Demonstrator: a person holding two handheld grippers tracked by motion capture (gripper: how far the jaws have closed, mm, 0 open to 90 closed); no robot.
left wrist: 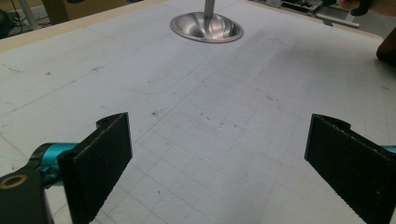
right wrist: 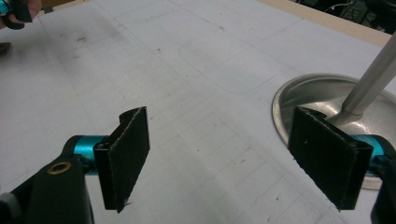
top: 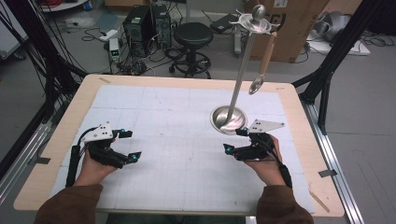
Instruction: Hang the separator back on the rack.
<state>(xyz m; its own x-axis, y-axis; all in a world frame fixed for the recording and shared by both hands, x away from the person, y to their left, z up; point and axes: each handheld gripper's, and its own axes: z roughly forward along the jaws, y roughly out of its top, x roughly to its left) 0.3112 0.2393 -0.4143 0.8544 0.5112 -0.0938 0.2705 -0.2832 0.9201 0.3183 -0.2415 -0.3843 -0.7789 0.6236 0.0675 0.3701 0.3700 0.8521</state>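
Nothing had been gripped yet, by the look of it: both tools rested low over the white gridded mat [top: 187, 135] on the tabletop [top: 70, 116], each with its jaws spread wide and empty. The left tool [top: 125, 145] sat well apart from the metal stand [top: 240, 81], whose round base [top: 228, 119] lay just beside the right tool [top: 236, 140], one jaw nearly at the rim. A wooden-handled ladle [top: 264, 58] hung from the stand's top hooks, its long axis near vertical, handle up, bowl pointing down, clear of the mat. Reaching up and taking it off seemed wholly left to do
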